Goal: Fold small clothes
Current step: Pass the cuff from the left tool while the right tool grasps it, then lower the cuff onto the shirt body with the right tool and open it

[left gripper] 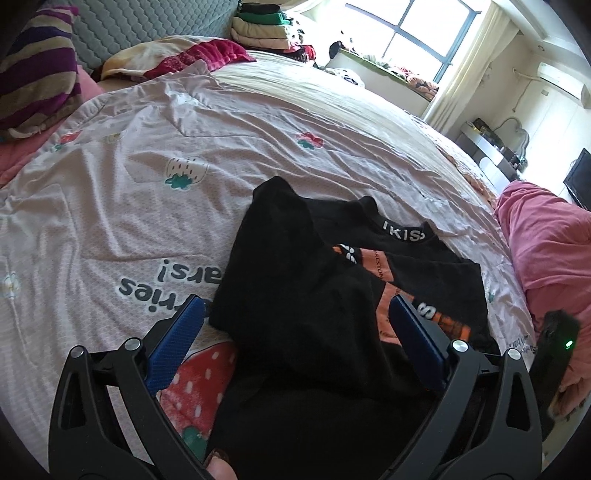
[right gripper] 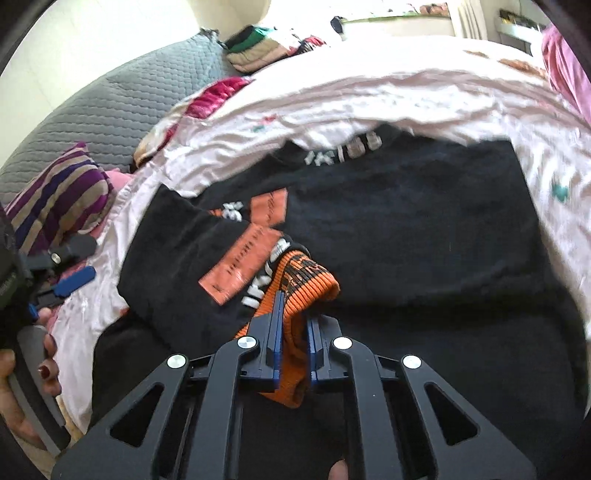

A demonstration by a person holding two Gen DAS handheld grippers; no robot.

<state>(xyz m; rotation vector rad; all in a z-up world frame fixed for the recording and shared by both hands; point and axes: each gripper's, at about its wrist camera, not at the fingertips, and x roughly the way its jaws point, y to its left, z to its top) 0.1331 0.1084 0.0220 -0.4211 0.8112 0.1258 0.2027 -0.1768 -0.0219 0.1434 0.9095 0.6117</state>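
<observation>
On the bed (left gripper: pixel 258 122), spread with a pale pink sheet printed with strawberries and lettering, lies the black garment (left gripper: pixel 295 266) you are folding, rumpled, with an orange printed patch and white letters on its neckband. Your left hand-held gripper (left gripper: pixel 297 317) hovers over the near left part of the garment with its blue pads spread wide apart; one pad sits over the sheet just beside the cloth's left edge, the other over the orange print, and nothing is gripped between them. Seen from the right wrist, your left hand (right gripper: pixel 26 373) wraps the grey handle at the picture's left edge, nails painted dark red. Your right hand-held gripper (right gripper: pixel 293 325) has its blue pads pressed together on an orange-and-black ribbed band (right gripper: pixel 306 280) of the garment, at its near edge; the band bunches up between the pads and hangs a little below them. The rest of the garment stretches away from the pads, flat and dark, toward the neckband. At the head of the bed a striped purple and tan pillow (left gripper: pixel 37 74) leans by a grey quilted headboard (left gripper: pixel 147 22). A stack of folded clothes (left gripper: pixel 262 26) rests at the far side, near a bright window (left gripper: pixel 417 33). A rose-pink blanket (left gripper: pixel 546 251) is heaped at the right edge.
</observation>
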